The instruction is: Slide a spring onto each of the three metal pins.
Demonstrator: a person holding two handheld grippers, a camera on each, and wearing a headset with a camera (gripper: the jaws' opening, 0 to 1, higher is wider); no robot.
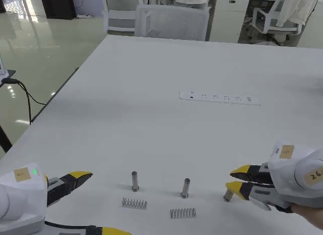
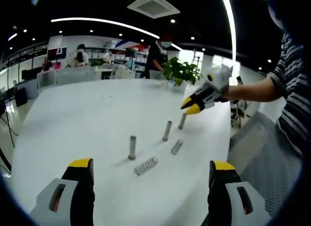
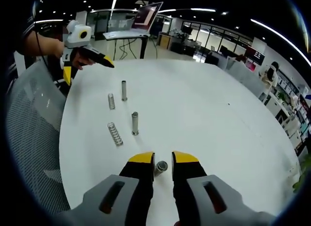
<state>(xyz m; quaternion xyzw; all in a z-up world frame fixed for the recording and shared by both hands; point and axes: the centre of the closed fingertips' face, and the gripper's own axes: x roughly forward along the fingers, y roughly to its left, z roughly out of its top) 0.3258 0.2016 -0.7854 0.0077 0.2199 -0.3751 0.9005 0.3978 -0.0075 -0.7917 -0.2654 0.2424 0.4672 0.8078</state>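
The tabletop (image 1: 151,83) is white and wide. A long white power strip (image 1: 219,98) lies flat on it, right of the middle of the frame. Near the bottom, three small metal pins stand up in a row: the left pin (image 1: 135,181), the middle pin (image 1: 185,188) and the right pin (image 1: 228,195), which looks wrapped in a coil. The left spring (image 1: 134,203) lies flat just below the left pin. The right spring (image 1: 182,213) lies flat just below the middle pin.

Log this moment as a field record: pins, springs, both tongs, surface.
pins: left pin, middle pin, right pin, all upright in a row
loose springs: left spring and middle spring, lying flat, each before its pin
right pin: seems to carry a spring
left tongs: wide open, empty
right tongs: slightly open, tips at the right pin
surface: white table, power strip farther back
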